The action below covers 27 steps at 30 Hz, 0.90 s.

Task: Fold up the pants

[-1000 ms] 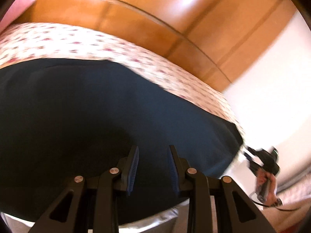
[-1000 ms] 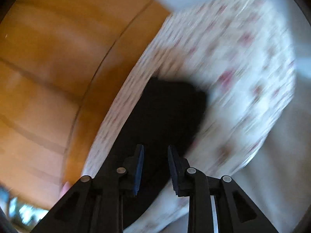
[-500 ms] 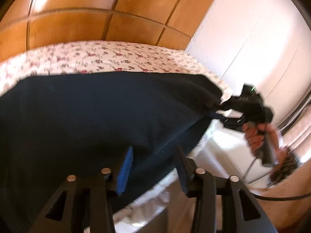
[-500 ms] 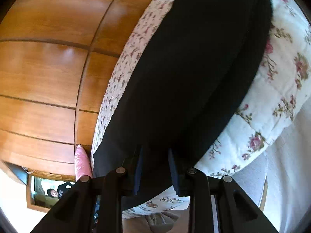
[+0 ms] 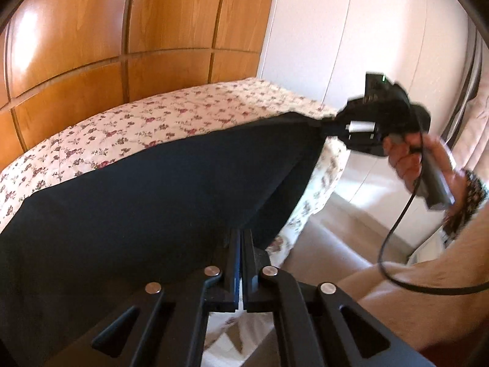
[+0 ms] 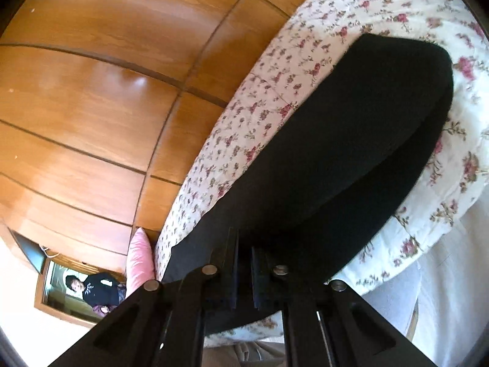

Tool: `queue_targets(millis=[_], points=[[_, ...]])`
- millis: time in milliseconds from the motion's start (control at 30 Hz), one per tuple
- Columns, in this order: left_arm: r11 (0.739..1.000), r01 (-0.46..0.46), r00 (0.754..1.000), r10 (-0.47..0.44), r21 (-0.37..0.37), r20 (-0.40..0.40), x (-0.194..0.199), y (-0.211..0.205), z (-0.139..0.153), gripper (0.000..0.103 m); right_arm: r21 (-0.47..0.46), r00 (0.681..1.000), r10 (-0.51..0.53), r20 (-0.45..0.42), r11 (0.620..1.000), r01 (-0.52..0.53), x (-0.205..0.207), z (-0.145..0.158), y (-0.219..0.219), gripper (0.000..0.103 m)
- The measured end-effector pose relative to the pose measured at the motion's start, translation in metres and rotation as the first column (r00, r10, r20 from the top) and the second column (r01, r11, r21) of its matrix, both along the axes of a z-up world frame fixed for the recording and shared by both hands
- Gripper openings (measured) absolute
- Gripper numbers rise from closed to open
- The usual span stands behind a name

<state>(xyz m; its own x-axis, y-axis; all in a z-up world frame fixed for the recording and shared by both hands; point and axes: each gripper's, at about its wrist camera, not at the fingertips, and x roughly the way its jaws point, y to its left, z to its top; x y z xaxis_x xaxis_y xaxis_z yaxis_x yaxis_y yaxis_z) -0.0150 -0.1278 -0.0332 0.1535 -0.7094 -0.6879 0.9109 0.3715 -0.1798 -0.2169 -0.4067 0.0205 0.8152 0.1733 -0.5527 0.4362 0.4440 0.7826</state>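
Dark navy pants (image 5: 152, 198) lie spread on a floral bedspread (image 5: 183, 113). At the near edge my left gripper (image 5: 243, 235) has its jaws closing tight on the pants' hem, and the cloth runs up from its fingertips. At the far right corner a hand (image 5: 406, 159) holds my right gripper (image 5: 328, 127), pinched on the pants' corner and raising it off the bed. In the right wrist view the pants (image 6: 336, 153) stretch away over the bed, and my right gripper (image 6: 243, 241) is closing on the dark cloth, a thin layer between its pads.
Wooden wardrobe panels (image 5: 122, 30) stand behind the bed, with a white wall (image 5: 351, 30) to the right. A cable (image 5: 397, 229) hangs from the right gripper over a bare limb (image 5: 428, 290). A pink pillow (image 6: 139, 260) and a mirror (image 6: 85, 287) sit at the bed's far end.
My left gripper's jaws went from wide apart to shut on the pants' edge, and its view rolled. The right gripper's jaws narrowed on the cloth and lifted the corner.
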Motion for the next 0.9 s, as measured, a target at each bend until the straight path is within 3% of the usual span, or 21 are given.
queue_targets(millis=[100, 167, 233, 333, 500, 667, 733, 900], points=[[1.000, -0.013, 1.000, 0.013, 0.023, -0.005, 0.001, 0.000, -0.010, 0.000, 0.012, 0.998, -0.005, -0.058, 1.000, 0.006, -0.007, -0.015, 0.002, 0.007], [0.997, -0.046, 0.999, 0.048, 0.070, -0.027, 0.007, -0.004, -0.025, 0.003, 0.059, 0.989, -0.032, -0.148, 0.997, 0.041, -0.010, -0.045, -0.001, 0.007], [0.996, -0.061, 0.996, 0.064, 0.060, -0.065, 0.013, -0.003, -0.027, 0.012, 0.131, 0.979, -0.038, -0.201, 0.989, 0.065, -0.011, -0.074, -0.003, 0.007], [0.995, -0.103, 0.991, 0.102, -0.001, -0.083, 0.024, 0.005, -0.017, 0.024, 0.243, 0.990, -0.075, -0.121, 0.965, 0.103, -0.021, -0.086, -0.011, 0.011], [0.973, -0.228, 0.967, 0.224, -0.018, -0.116, 0.056, 0.016, -0.017, 0.026, 0.060, 0.985, -0.152, -0.083, 0.986, 0.157, -0.045, -0.057, -0.029, 0.029], [0.942, -0.336, 0.931, 0.336, 0.023, -0.140, 0.080, 0.028, -0.034, 0.028, -0.142, 0.937, -0.321, -0.138, 0.943, 0.302, -0.076, -0.044, -0.052, 0.033], [0.935, -0.352, 0.922, 0.353, 0.038, -0.159, 0.085, 0.030, -0.040, 0.028, -0.168, 0.931, -0.346, -0.119, 0.931, 0.324, -0.082, -0.045, -0.062, 0.034], [0.927, -0.369, 0.909, 0.376, 0.073, -0.180, 0.087, 0.028, -0.045, 0.032, -0.194, 0.929, -0.366, -0.055, 0.917, 0.349, -0.076, -0.044, -0.084, 0.052]])
